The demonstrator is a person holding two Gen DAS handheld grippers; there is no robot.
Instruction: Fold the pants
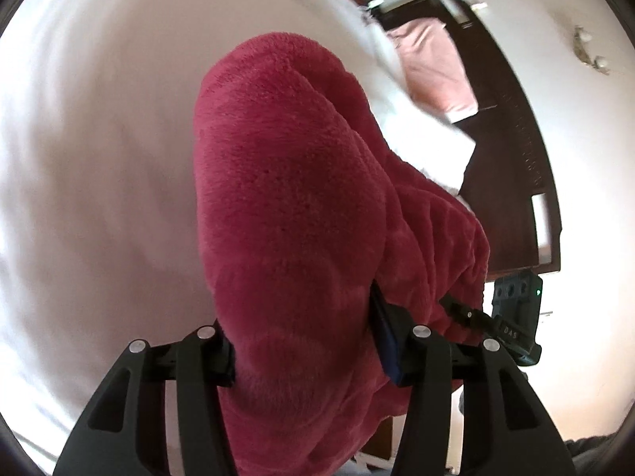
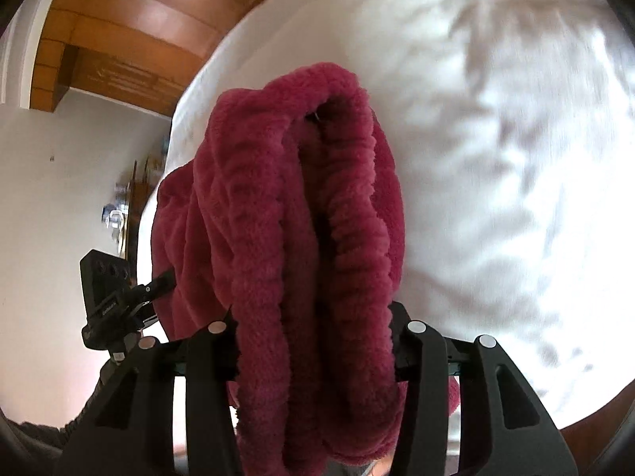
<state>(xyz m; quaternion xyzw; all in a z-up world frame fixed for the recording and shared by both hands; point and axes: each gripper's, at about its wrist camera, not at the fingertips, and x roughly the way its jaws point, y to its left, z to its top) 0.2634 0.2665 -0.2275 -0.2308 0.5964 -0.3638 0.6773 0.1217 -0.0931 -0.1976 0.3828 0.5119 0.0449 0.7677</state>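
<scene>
White bedding covers the bed (image 1: 99,158), with a dark wooden headboard (image 1: 512,158) at its far edge. Red fleece pants (image 1: 293,198) hang lifted above the bed. The left gripper (image 1: 305,361) pinches one bunched part; the right gripper (image 2: 317,349) clamps the ribbed waistband, near the bed's edge.

White bed (image 1: 99,158), dark headboard (image 1: 508,127), wooden wardrobe (image 2: 119,39).
</scene>
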